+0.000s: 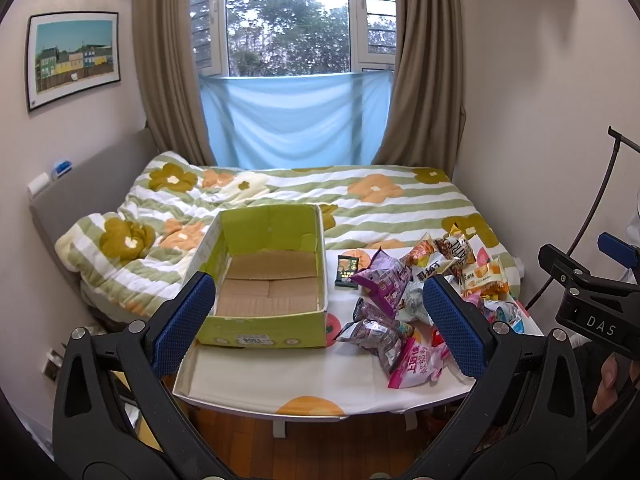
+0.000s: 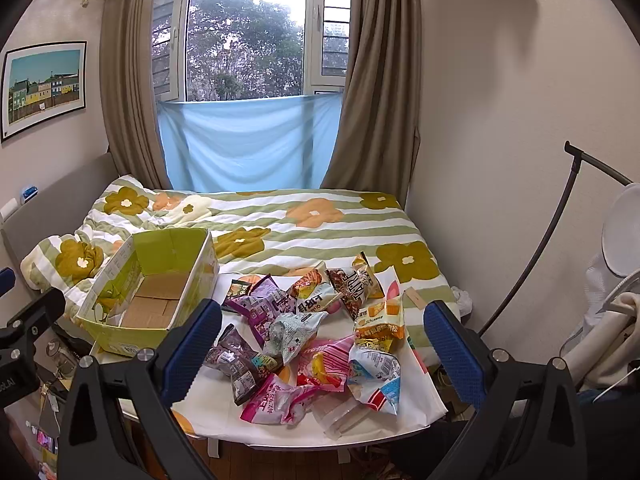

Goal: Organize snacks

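An empty green cardboard box [image 1: 264,316] [image 2: 120,332] stands open on the left of a small table [image 1: 280,392] [image 2: 420,404]. A pile of several snack packets [image 1: 404,300] [image 2: 316,336] lies on the table's right side, among them a pink packet [image 1: 416,364] [image 2: 276,400] at the front and an orange one [image 2: 380,320]. My left gripper [image 1: 316,320] is open and empty, held in the air before the box and pile. My right gripper [image 2: 324,344] is open and empty, in the air above the pile's near side.
The table has a white flowered cloth and stands against a bed with a striped flower quilt [image 1: 280,188] [image 2: 320,220]. Walls close in on both sides. A lamp stand [image 2: 560,232] and fan [image 2: 620,240] stand at the right. The right gripper's body [image 1: 592,300] shows in the left wrist view.
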A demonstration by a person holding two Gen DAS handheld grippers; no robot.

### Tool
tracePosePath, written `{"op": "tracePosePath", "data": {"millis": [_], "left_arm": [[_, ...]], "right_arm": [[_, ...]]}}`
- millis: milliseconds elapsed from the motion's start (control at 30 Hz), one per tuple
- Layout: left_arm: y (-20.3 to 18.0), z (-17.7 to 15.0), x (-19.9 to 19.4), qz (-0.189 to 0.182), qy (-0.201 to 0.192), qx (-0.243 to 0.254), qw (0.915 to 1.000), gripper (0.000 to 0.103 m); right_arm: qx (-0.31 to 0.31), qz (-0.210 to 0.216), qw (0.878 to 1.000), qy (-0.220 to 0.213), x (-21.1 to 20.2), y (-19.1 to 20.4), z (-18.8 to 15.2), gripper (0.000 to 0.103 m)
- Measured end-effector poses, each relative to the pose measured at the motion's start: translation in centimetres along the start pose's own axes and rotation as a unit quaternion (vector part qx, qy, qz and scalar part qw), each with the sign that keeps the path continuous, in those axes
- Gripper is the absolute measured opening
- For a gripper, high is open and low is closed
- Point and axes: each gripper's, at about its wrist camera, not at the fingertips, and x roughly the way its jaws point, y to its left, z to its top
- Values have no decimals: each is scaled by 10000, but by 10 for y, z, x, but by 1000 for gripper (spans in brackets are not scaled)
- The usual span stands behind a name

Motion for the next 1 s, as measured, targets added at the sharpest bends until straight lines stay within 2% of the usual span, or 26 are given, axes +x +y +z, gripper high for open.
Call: {"op": "tracePosePath", "data": {"millis": [333, 500, 667, 800, 1000], "left_arm": [[0, -1, 2, -35, 19, -26, 10000, 103], [-1, -4, 14, -186, 207, 75, 9996, 103], [-2, -15, 45, -667, 656, 152, 9955, 103], [-10, -32, 68, -1091, 891, 234, 9898, 103], [-44, -62, 101, -1365, 1218, 313, 9826, 103]], "right_arm": [[-6, 8, 10000, 4, 0, 2, 1, 101], [76, -27, 10000, 48, 2, -6, -5, 101], [311, -138, 9990, 282, 11, -20, -21, 101], [479, -419, 9963, 585, 20, -35, -41, 101], [469, -385, 9939, 921, 47, -58, -61, 101]]}}
